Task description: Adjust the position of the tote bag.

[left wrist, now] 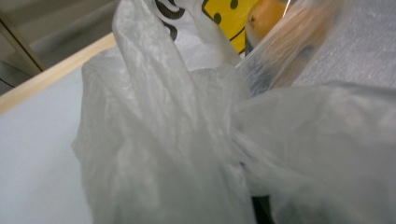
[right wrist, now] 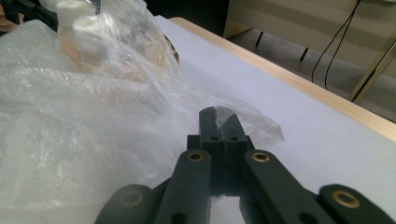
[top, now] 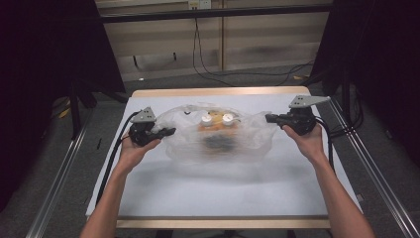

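A wide table (top: 148, 198) covered in a pale sheet, with a light wooden edge, stands in a dim room with dark curtains at both sides, a beige wall panel behind and cables trailing on the grey floor. At its centre lies a large translucent plastic bag (top: 218, 136), holding two white-capped items and something orange. A person's forearms reach in from the near side. The right gripper (top: 271, 118) has its jaws pressed together on a fold of the bag's right edge. The left gripper (top: 168, 132) meets the bag's left edge; film hides its jaws, so I cannot tell its grip. The thin film may tear or slip free if both ends are pulled apart, and the contents could tumble out.
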{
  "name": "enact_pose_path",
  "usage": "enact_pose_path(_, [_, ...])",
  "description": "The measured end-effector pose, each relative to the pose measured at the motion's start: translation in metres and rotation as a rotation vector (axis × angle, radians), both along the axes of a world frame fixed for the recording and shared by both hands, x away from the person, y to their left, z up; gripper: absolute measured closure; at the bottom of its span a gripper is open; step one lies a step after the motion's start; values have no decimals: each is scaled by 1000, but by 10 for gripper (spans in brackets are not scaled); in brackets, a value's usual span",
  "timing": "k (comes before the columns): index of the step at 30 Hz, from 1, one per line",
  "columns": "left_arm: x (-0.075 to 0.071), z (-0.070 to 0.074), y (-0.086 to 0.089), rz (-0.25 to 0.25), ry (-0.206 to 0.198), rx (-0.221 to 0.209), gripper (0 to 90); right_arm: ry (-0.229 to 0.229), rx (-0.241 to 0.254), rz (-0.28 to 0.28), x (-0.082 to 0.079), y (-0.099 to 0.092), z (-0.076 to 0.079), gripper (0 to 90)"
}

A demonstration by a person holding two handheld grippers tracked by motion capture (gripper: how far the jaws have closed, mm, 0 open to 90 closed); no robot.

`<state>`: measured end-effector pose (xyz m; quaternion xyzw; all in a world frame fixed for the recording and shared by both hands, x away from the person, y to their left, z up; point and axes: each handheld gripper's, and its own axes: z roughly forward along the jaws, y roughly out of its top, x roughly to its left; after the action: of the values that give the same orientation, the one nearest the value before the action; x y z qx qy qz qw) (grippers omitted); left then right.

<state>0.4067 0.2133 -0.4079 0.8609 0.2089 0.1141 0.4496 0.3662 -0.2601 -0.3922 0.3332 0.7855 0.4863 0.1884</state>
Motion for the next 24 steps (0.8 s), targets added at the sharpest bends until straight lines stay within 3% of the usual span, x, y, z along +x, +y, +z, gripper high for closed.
enact_pose_path(4, [2, -6, 0, 11, 20, 25, 900, 36, -60, -3, 4, 3, -14, 900])
enact_pose_path(10, [2, -11, 5, 5, 35, 38, 900, 47, -64, 6, -1, -1, -17, 900])
enact_pose_path(15, [0, -14, 7, -3, 44, 73, 900, 69, -82, 24, -6, 0, -21, 900])
enact_pose_path(16, [-2, -16, 7, -6, 64, 87, 900, 81, -93, 40, -9, 0, -24, 900])
enact_pose_path(20, [-7, -20, 6, -21, 62, 124, 900, 99, -94, 49, -13, 0, -27, 900])
enact_pose_path(24, [-8, -31, 1, -35, 98, 142, 900, 123, -112, 42, -14, -2, -36, 900])
